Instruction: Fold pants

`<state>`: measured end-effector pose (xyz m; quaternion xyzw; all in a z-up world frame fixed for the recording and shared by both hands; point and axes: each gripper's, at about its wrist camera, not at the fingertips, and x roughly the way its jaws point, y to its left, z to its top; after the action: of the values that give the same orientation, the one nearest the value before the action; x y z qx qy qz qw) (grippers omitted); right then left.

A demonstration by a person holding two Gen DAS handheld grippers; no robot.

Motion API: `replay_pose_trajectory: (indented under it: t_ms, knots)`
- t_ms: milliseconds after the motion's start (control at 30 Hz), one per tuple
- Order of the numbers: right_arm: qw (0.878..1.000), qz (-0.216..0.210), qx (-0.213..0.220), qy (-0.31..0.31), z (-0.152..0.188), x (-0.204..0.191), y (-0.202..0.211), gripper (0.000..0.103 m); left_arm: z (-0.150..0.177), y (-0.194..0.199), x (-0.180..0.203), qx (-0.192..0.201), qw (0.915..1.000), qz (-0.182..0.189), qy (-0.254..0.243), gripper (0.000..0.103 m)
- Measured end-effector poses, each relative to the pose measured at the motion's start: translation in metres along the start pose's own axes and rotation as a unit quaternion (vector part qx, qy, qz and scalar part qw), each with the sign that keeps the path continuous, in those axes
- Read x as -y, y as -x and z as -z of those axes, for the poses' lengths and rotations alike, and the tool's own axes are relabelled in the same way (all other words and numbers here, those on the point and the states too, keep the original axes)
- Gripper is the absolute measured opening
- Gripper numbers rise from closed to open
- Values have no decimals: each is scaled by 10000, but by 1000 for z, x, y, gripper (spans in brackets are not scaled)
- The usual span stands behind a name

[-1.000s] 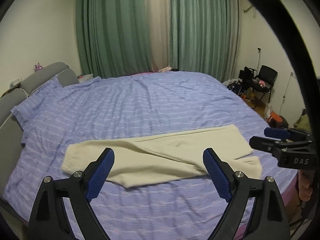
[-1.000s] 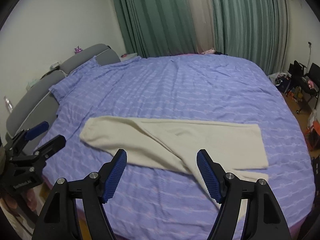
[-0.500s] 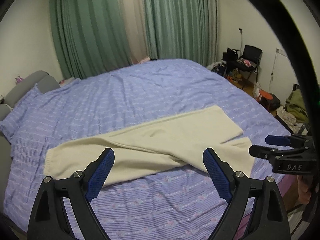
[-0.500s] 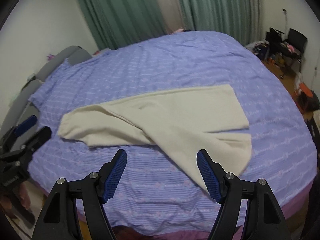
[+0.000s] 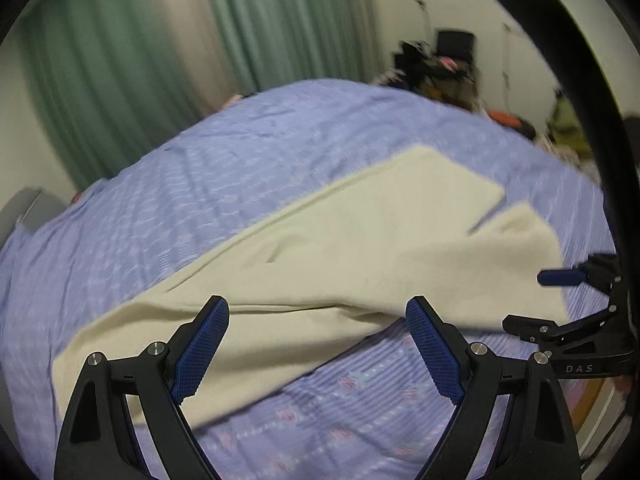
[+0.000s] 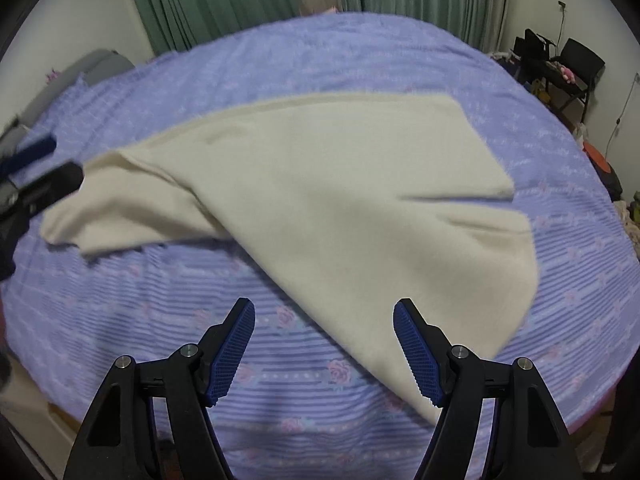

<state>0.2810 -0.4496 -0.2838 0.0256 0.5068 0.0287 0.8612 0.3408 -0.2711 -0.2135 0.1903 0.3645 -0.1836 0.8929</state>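
Cream pants spread flat across the bed, one leg lying over the other so a lengthwise fold looks partly set up. Left hand-held gripper and right hand-held gripper both spread wide, nothing clamped, hovering near the front edge. Probably lining up for a pinch at each end.

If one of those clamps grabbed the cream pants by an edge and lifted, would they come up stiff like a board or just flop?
The pants would probably flop: they lie flat and follow the bedspread, with soft creases. The cloth looks thick and fuzzy, so it likely grips well rather than slipping. One leg lies across the other, so lifting one edge may drag the rest along.
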Motion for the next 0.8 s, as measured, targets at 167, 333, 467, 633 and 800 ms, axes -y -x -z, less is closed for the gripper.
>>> replay_pose_trajectory:
  t_ms: [167,333,467,633,800]
  knots:
    - [9985,398,-138,356,5,-10,-37,72,5,-48,9,-243,9964,307,-745,91]
    - [9961,643,-427,425,8,-7,-71,58,6,-86,19,-467,9894,707,-1178,91]
    - [9976,413,-533,-139,-4,18,-66,14,3,-103,27,-517,9845,865,-1436,91]
    - [9960,266,66,-845,-48,50,-19,11,-10,-118,31,-458,9773,1139,-1727,91]
    - [9947,535,539,-689,-101,61,-4,9,-40,-146,24,-759,9718,1482,-1667,12]
